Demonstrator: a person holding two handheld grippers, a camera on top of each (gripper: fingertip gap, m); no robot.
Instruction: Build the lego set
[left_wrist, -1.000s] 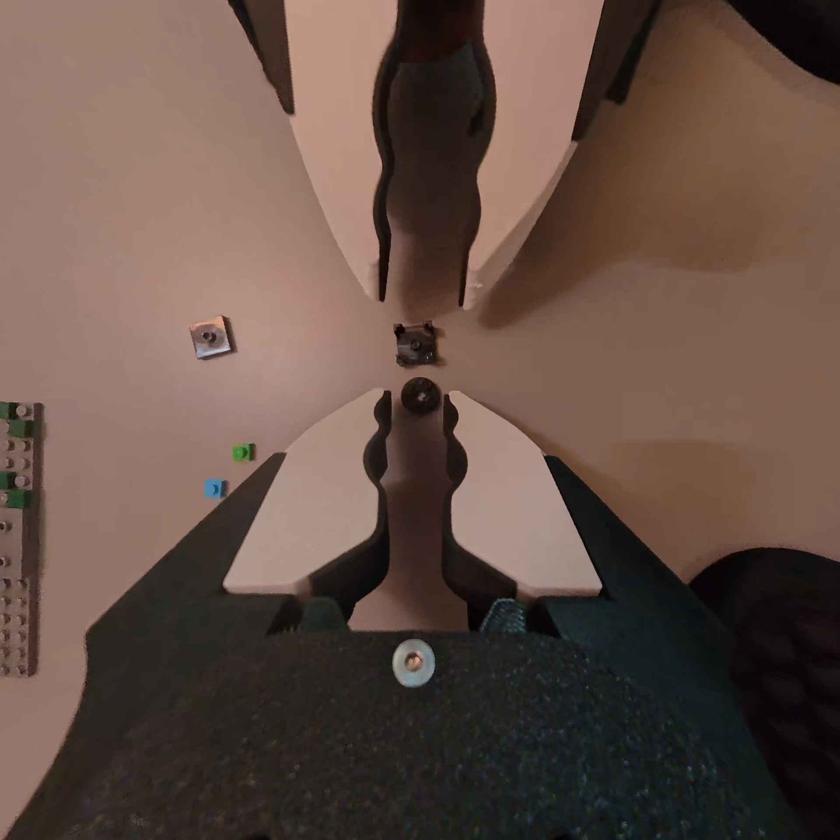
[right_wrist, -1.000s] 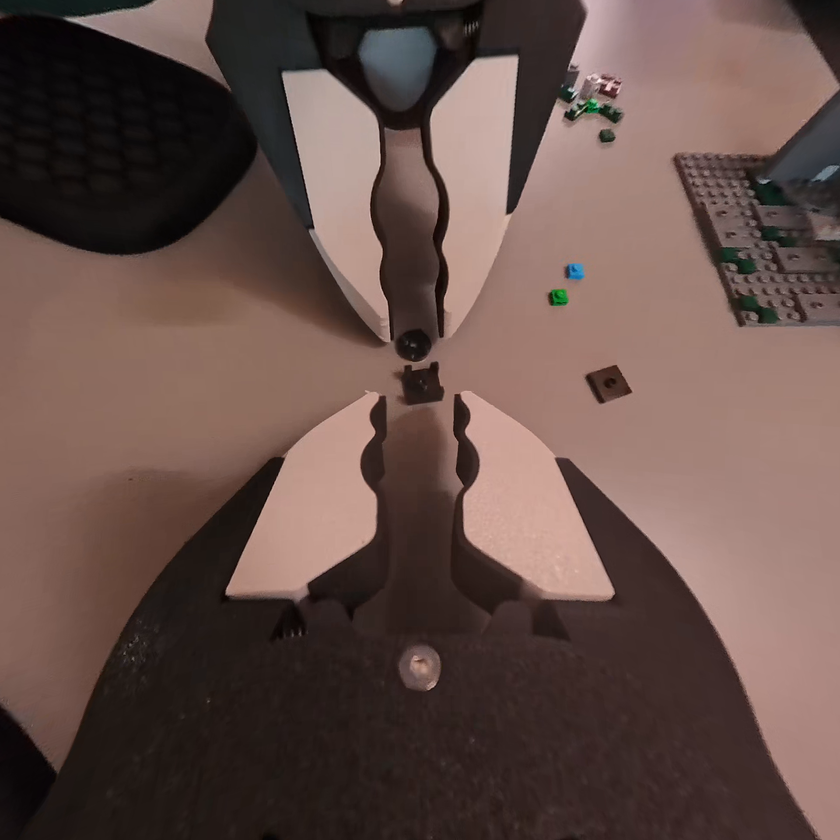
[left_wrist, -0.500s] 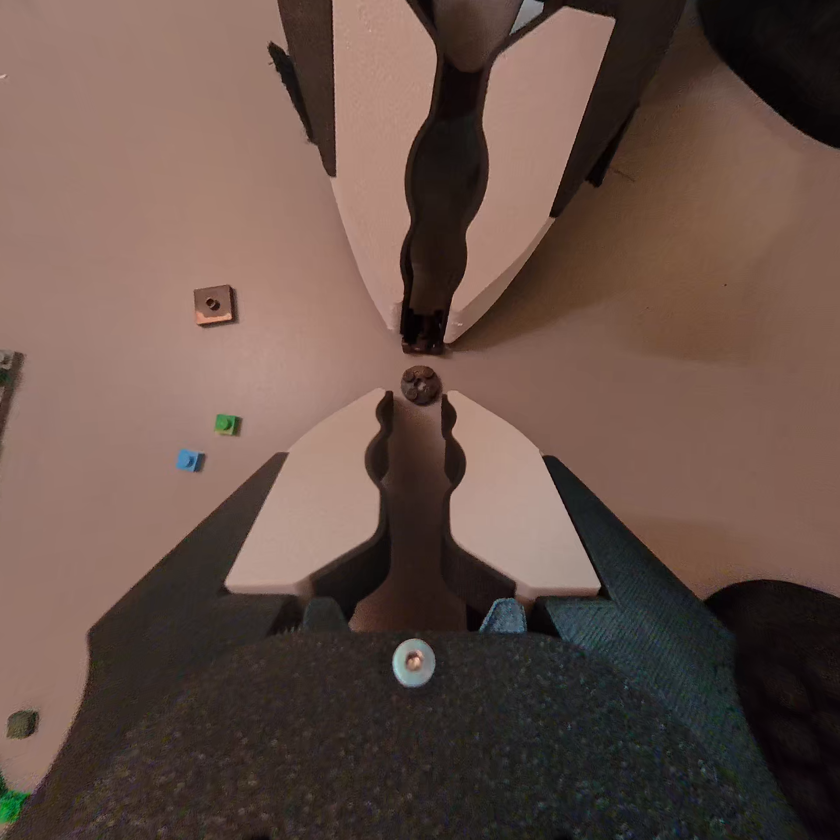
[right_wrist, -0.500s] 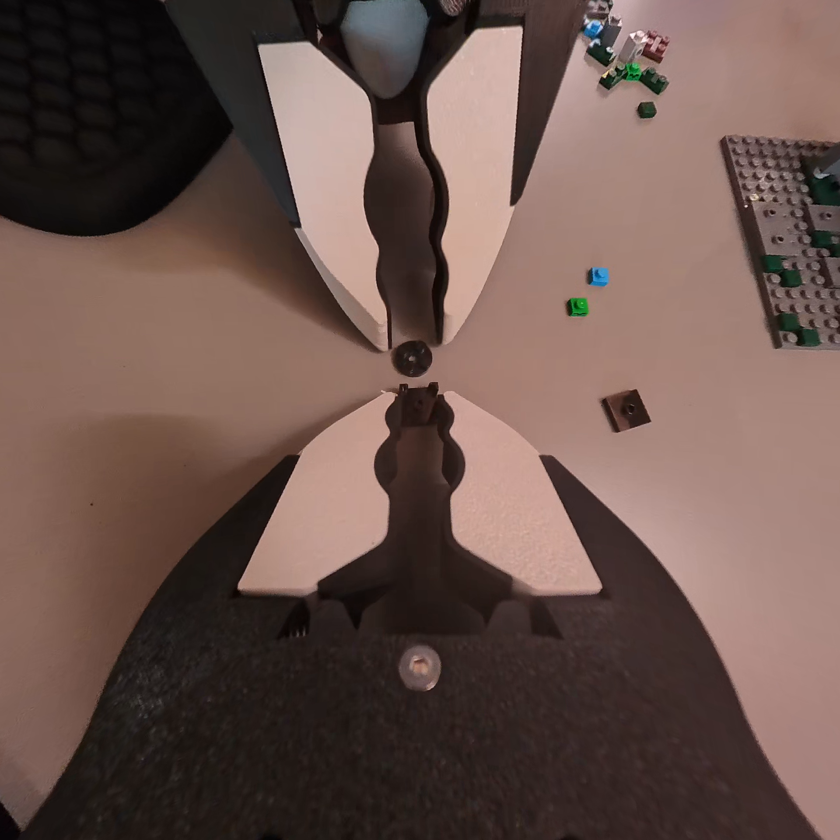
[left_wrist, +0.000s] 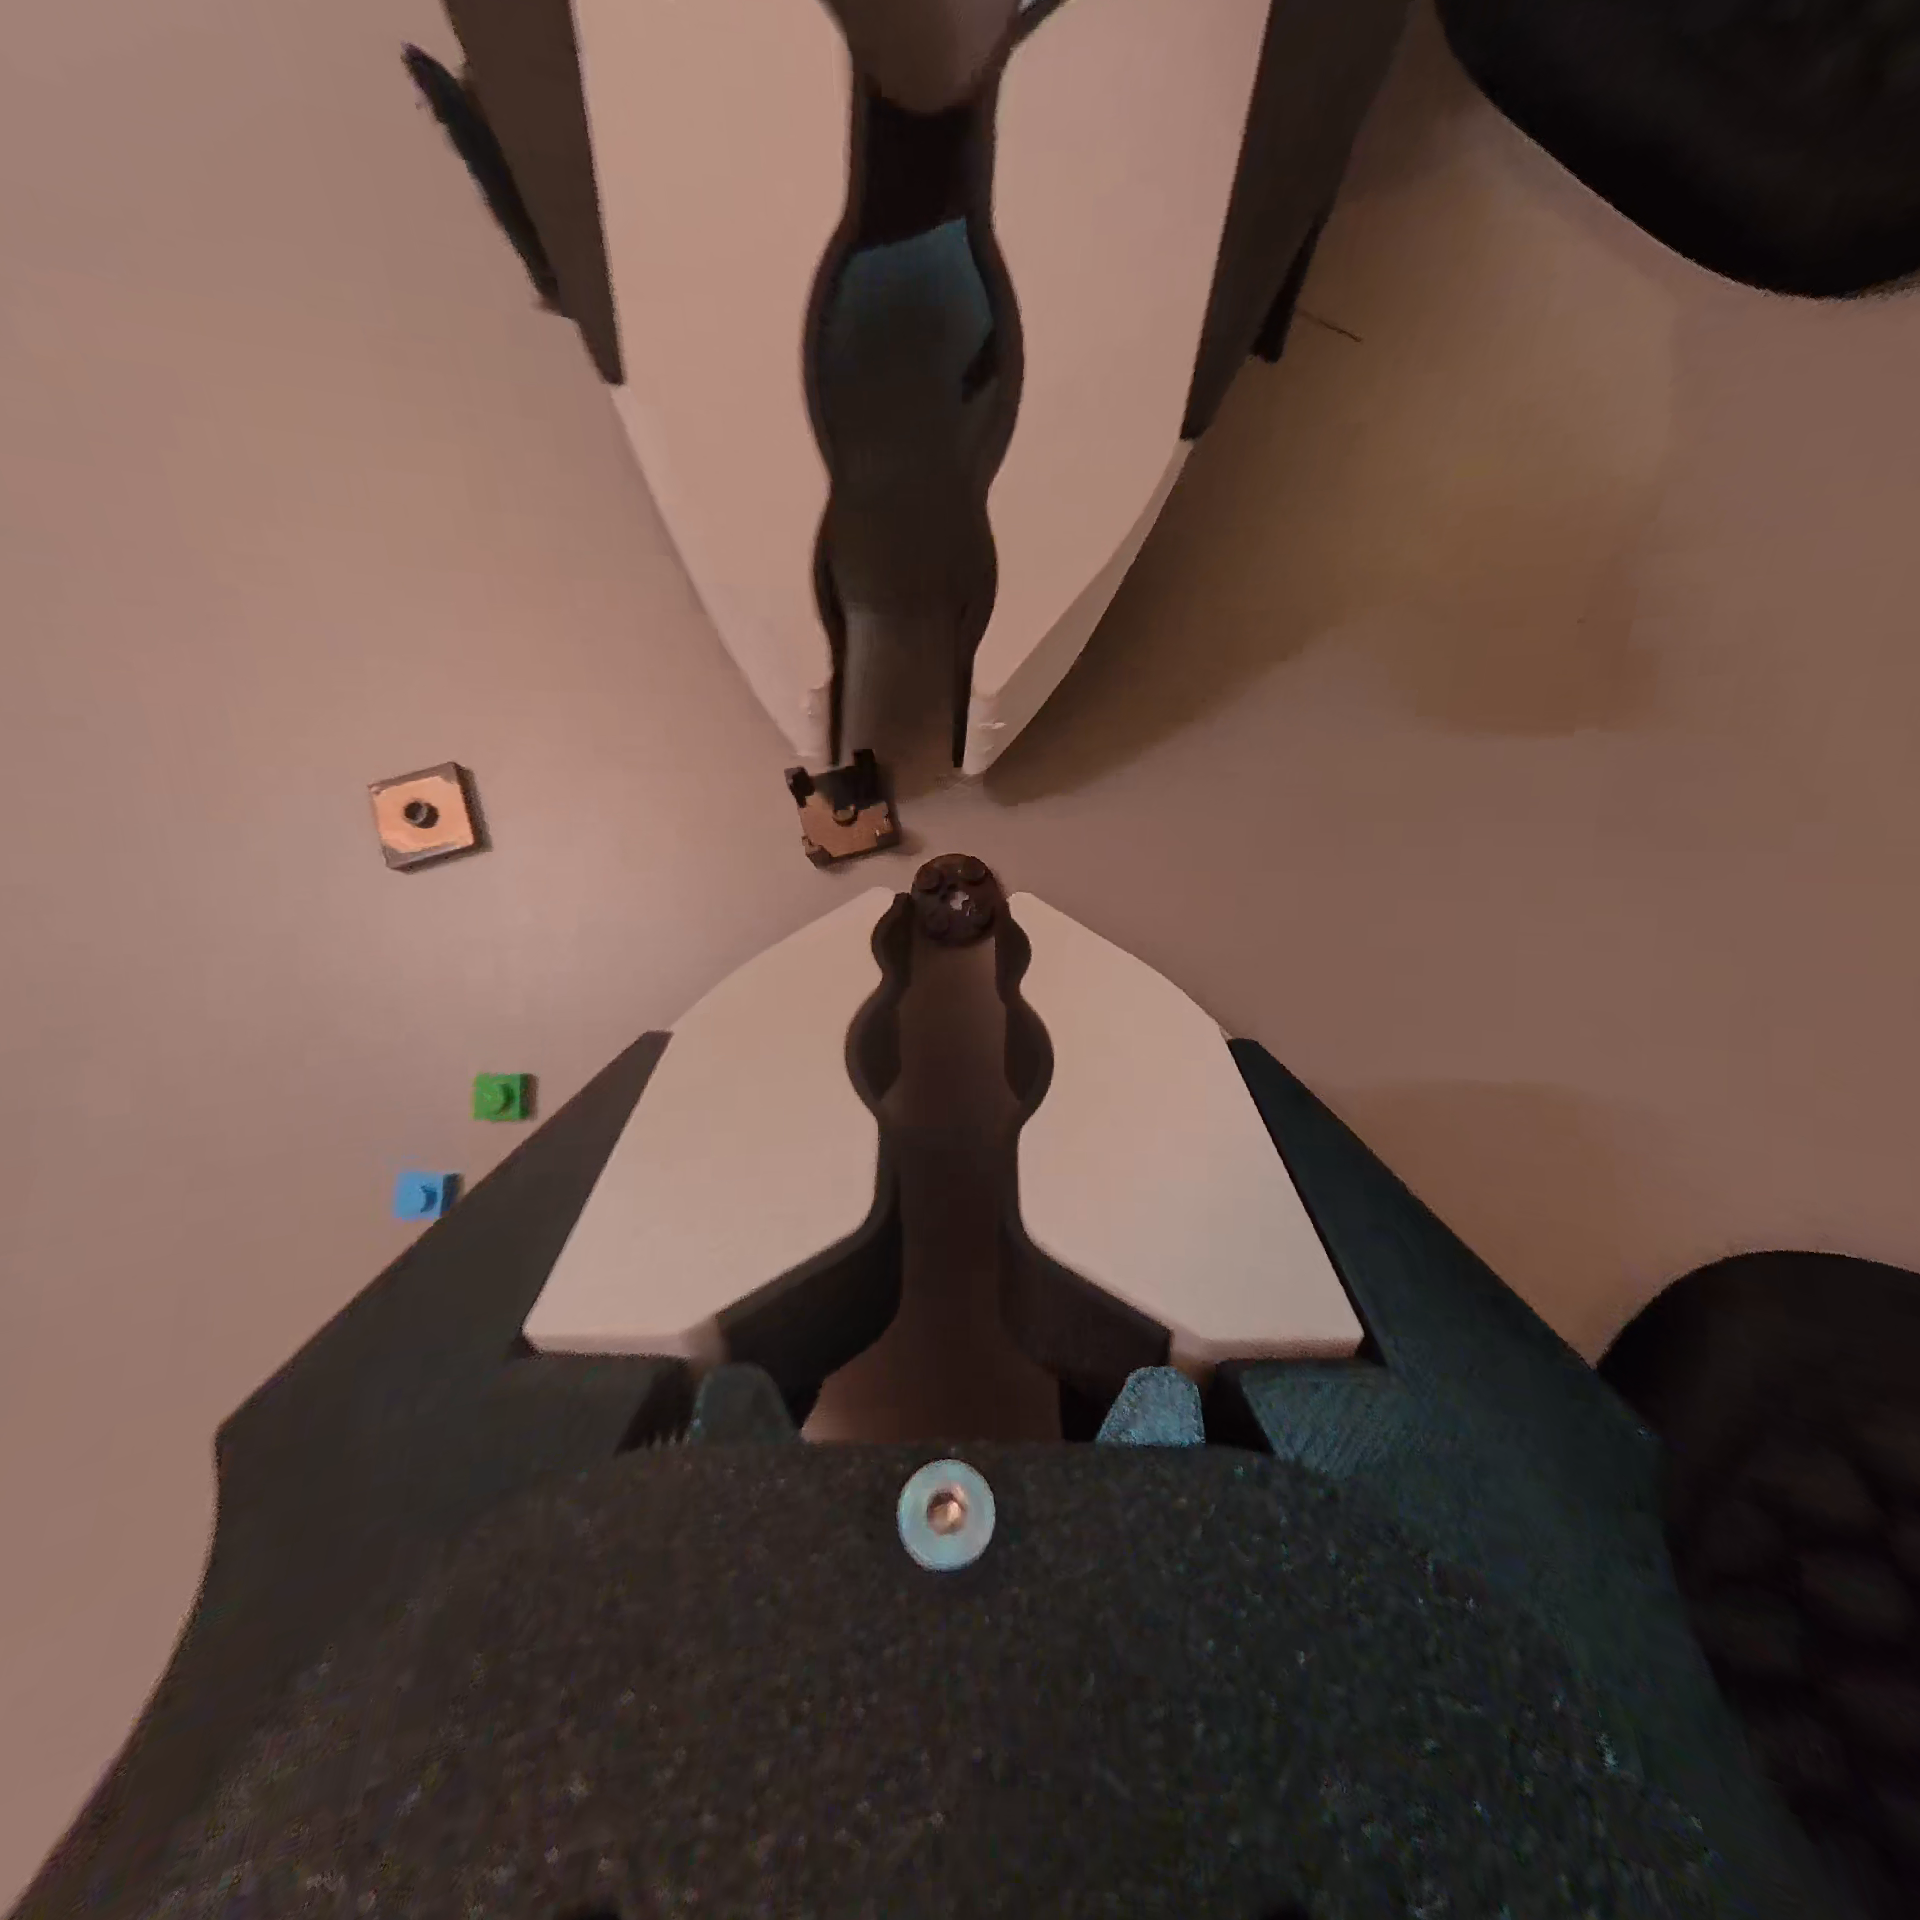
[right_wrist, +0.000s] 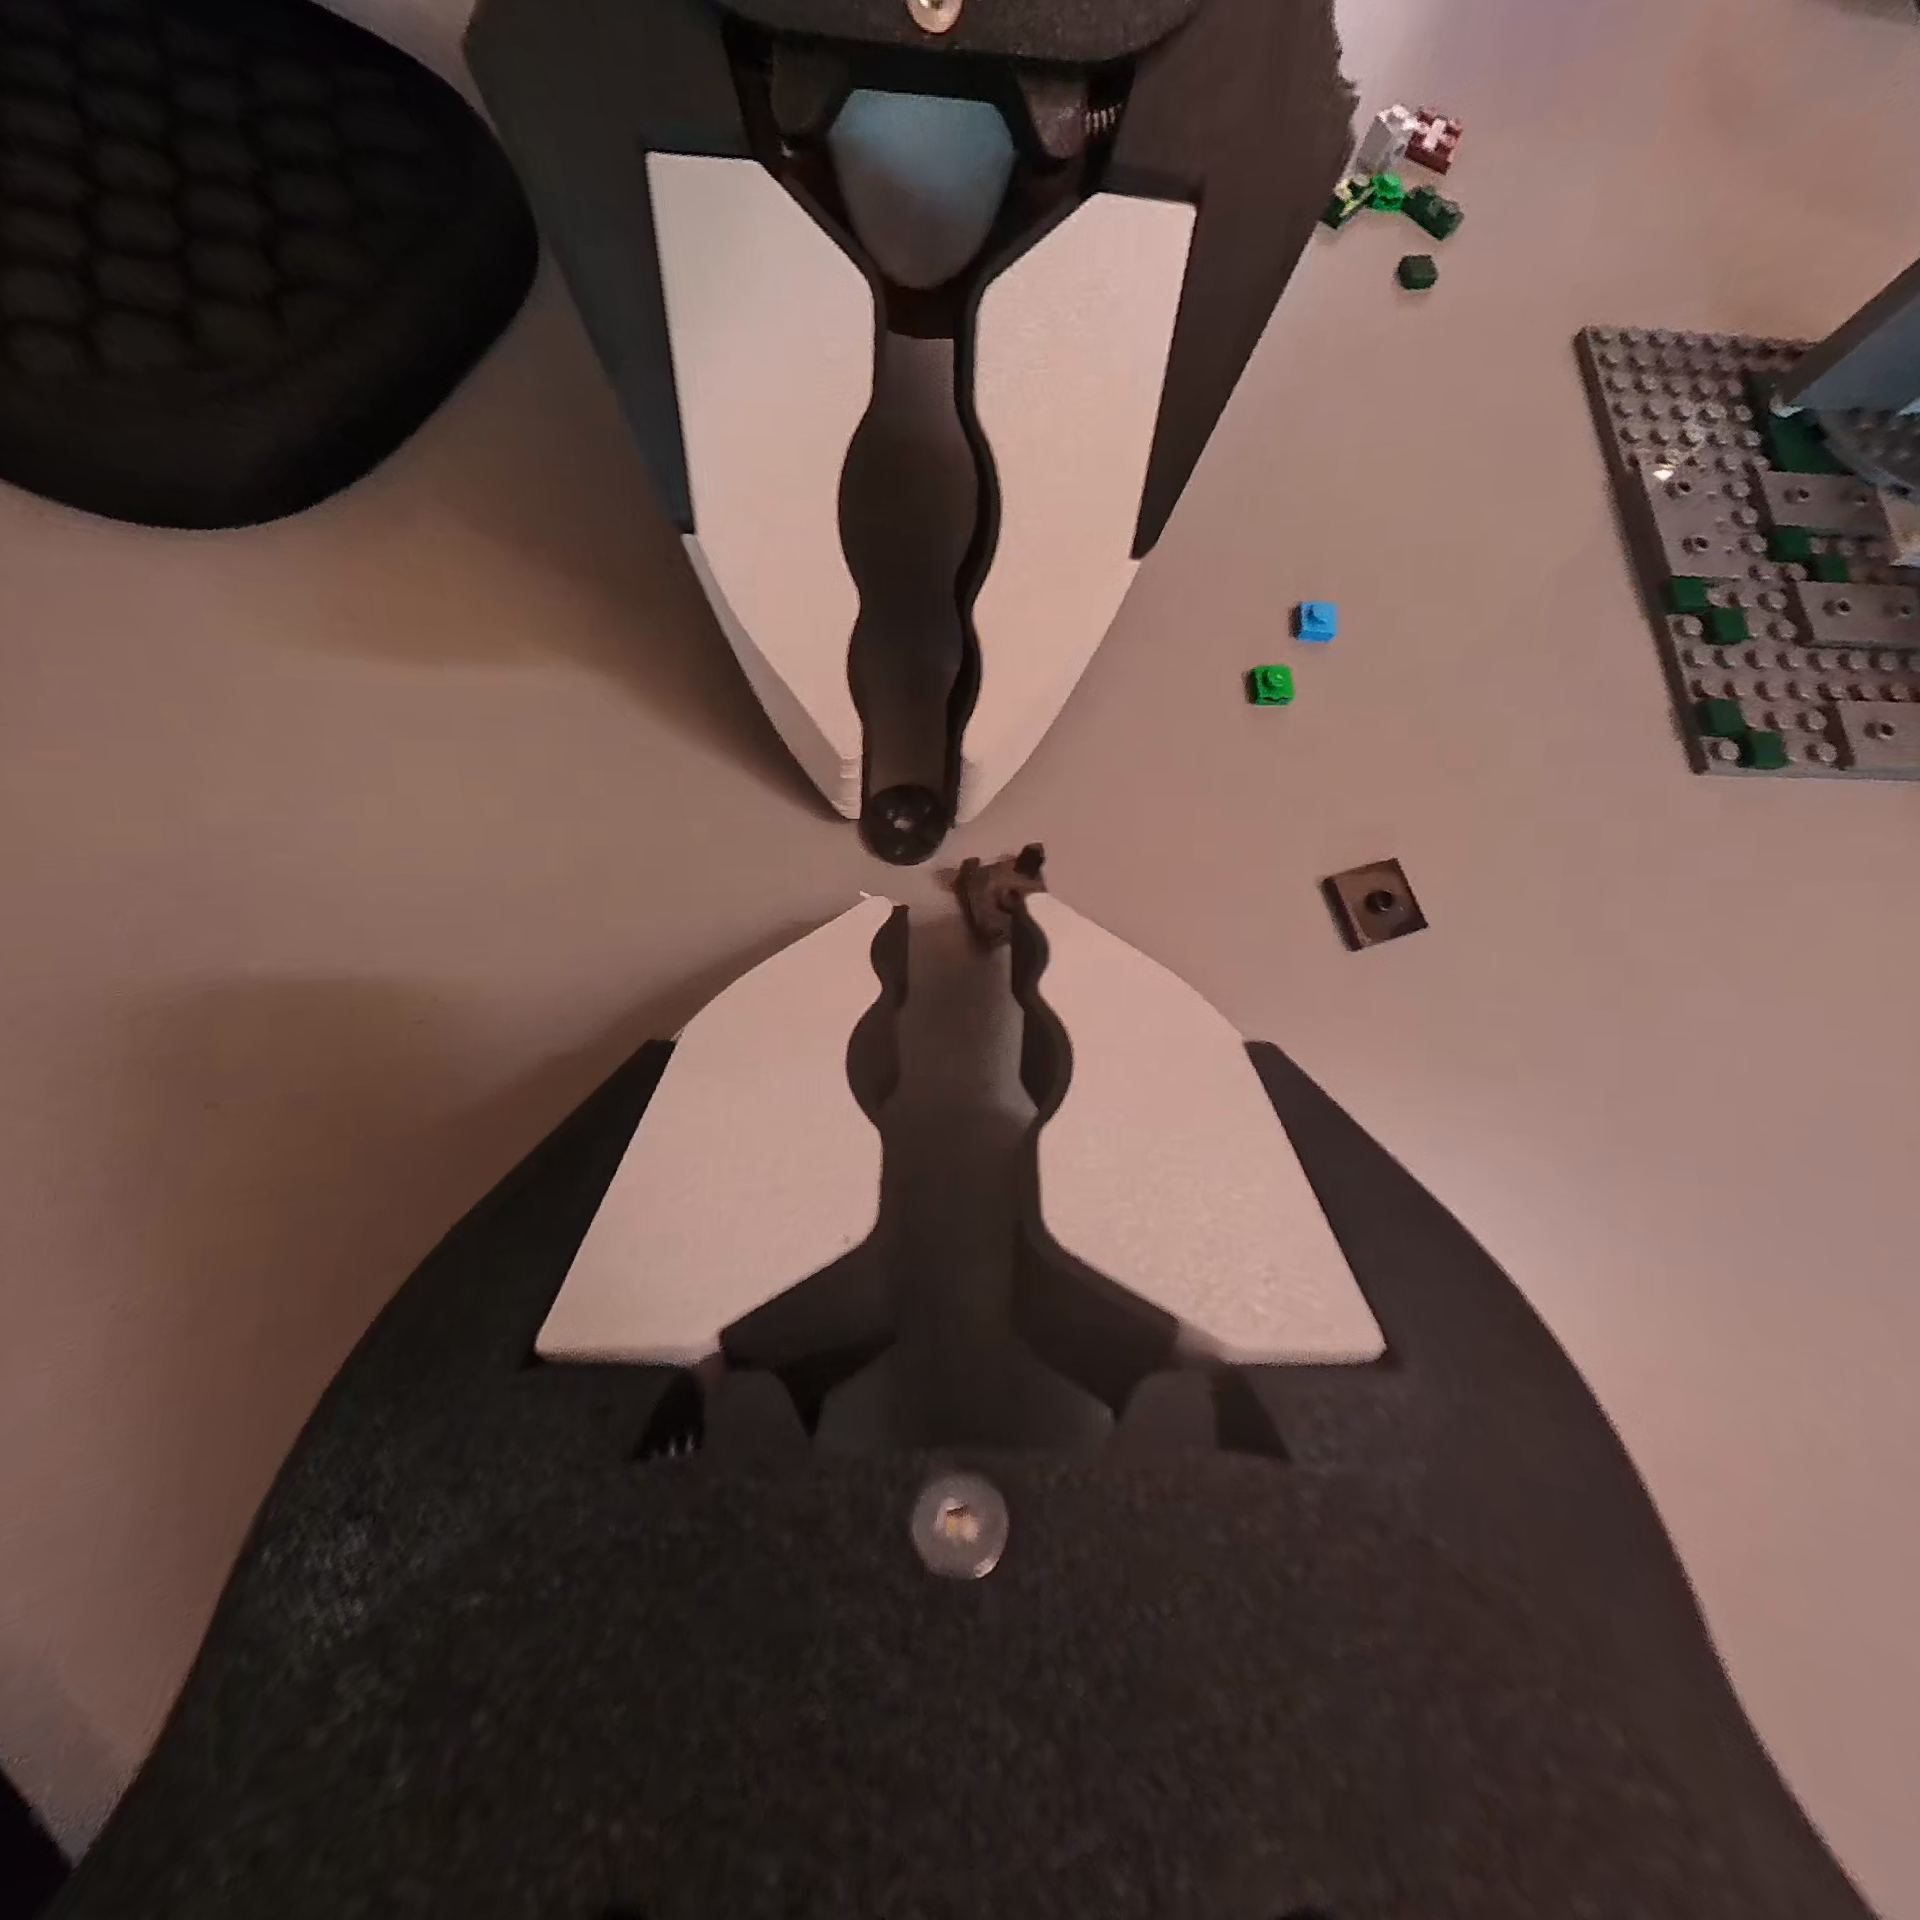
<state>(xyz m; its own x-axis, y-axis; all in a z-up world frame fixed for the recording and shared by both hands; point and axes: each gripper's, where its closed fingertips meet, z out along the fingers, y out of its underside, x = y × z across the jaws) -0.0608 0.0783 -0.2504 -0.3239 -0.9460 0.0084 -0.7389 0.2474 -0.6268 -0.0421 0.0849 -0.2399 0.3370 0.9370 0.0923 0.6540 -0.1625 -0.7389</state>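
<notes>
My left gripper (left_wrist: 954, 906) is shut on a small black round piece (left_wrist: 956, 902) at its fingertips. It also shows in the right wrist view (right_wrist: 902, 805), coming in from the top with the round piece (right_wrist: 902, 823). My right gripper (right_wrist: 958, 912) faces it tip to tip, jaws a little apart. A small dark square piece with clips (right_wrist: 1000, 888) sits tilted against its right fingertip, not between the jaws. In the left wrist view this piece (left_wrist: 844, 816) lies just past one tip of the right gripper (left_wrist: 899, 753).
On the tan table lie a dark square plate (right_wrist: 1374, 904), a green stud piece (right_wrist: 1270, 686) and a blue one (right_wrist: 1315, 621). A grey baseplate with green pieces (right_wrist: 1756, 623) is at the right. Loose bricks (right_wrist: 1392, 187) lie behind it. A black mesh pad (right_wrist: 208, 260) is far left. My two grippers' fingertips are within a few centimetres of each other. About 7 cm separates my right fingertips from the dark square plate (right_wrist: 1374, 904). It is also in sight in the left wrist view (left_wrist: 427, 803).
Half a second ago the square piece sat between my right jaws. Now it is askew at the right fingertip. The round piece has gone from just ahead of my left fingertips to between them.
</notes>
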